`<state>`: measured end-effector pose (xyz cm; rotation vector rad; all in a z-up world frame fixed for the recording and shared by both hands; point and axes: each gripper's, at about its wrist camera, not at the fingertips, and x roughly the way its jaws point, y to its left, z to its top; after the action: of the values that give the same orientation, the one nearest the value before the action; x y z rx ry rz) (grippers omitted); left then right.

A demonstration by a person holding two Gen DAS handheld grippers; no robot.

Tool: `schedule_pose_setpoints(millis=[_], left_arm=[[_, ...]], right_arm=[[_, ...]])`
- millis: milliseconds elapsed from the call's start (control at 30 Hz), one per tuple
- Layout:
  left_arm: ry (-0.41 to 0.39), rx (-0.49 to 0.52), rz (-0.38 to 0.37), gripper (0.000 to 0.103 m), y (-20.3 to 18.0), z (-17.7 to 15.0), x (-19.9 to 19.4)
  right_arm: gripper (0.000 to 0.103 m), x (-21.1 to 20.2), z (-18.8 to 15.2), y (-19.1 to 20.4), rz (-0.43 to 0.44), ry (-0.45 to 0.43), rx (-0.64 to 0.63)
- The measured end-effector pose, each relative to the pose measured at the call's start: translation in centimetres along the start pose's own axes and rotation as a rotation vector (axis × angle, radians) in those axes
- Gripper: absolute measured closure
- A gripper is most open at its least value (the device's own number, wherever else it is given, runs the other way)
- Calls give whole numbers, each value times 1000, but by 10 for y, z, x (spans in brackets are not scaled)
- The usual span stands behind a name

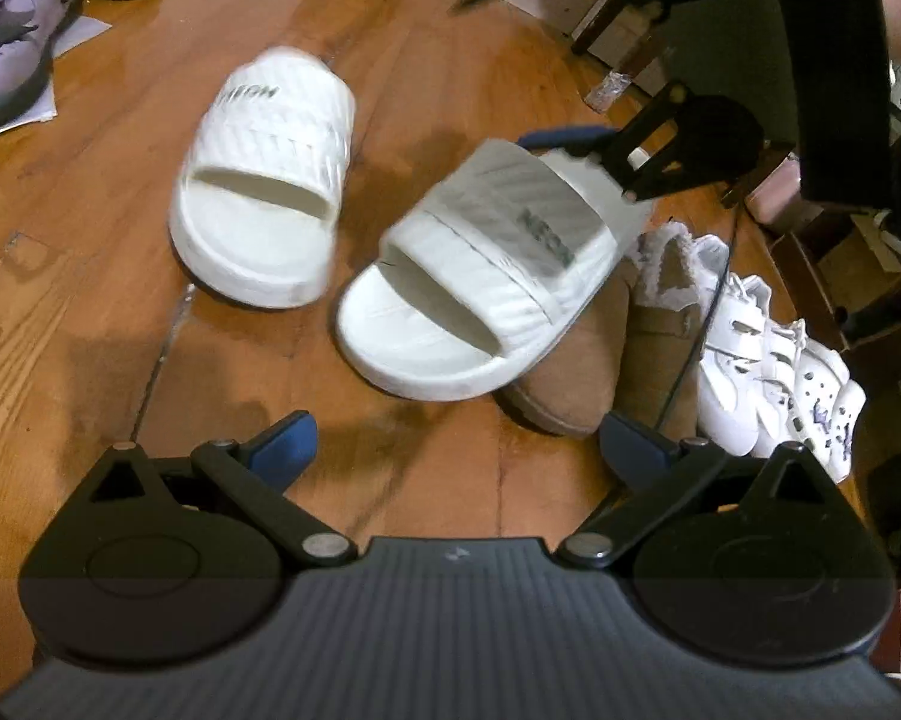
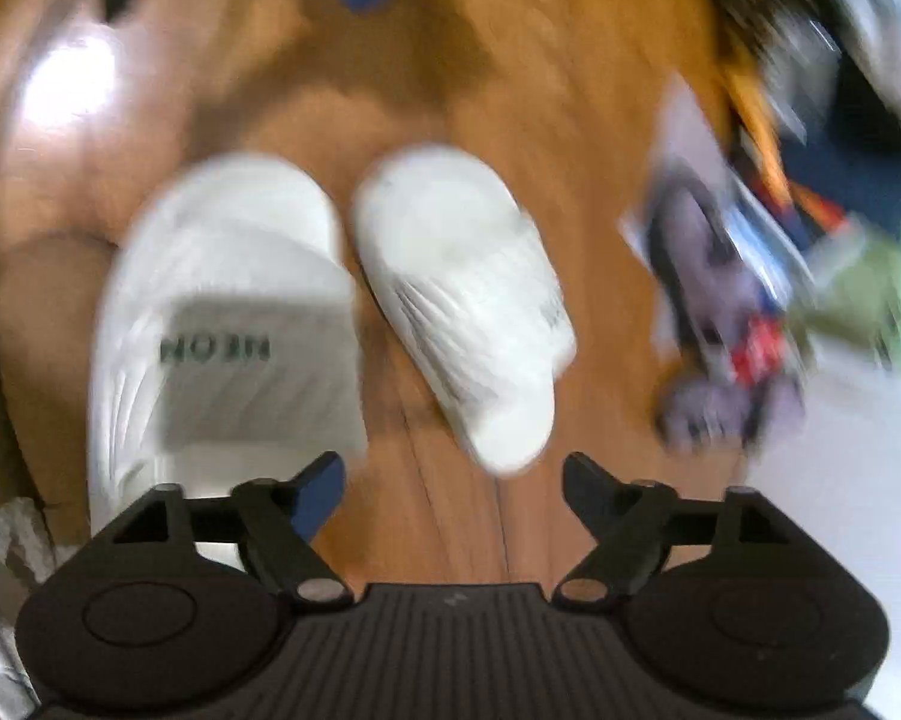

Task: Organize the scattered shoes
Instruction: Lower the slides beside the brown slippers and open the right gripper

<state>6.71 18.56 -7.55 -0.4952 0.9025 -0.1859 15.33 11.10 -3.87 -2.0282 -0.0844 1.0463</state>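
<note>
Black right gripper tilts floorward, fingers seemingly spread empty.

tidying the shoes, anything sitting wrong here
Yes: one white slide lies tilted, propped on a tan slipper, not flat on the wood floor like its mate.

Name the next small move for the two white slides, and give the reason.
Probably nudge the nearer white slide off the tan slipper toward its mate: it rests tilted on the slipper, and the right gripper stands open beside it.
</note>
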Motion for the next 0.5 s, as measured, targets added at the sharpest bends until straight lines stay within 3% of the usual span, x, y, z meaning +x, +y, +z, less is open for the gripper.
schedule_pose_setpoints(millis=[100,167,233,267,333,367,433,467,500], left_arm=[[-7,-15,7,1,-1,-3,-8],[-14,-25,13,1,-1,-2,-8],[-18,-52,17,0,2,-1,-10],[-20,-63,16,0,4,0,-12],[-22,-75,13,0,7,1,-14],[-24,-79,14,0,8,2,-14],[-31,-95,22,0,9,4,-18],[-34,-105,23,0,10,4,-18],[-35,-114,23,0,11,4,-18]], right_arm=[[14,-11,-10,-15,-21,154,340],[6,-27,-18,-19,-11,225,572],[1,-51,-44,-21,75,278,997],[1,-60,-58,-18,100,278,1081],[1,-74,-92,-4,239,210,1503],[1,-77,-101,1,257,183,1602],[1,-72,-144,27,349,69,2082],[1,-71,-151,31,356,66,2140],[1,-60,-167,41,353,69,2295]])
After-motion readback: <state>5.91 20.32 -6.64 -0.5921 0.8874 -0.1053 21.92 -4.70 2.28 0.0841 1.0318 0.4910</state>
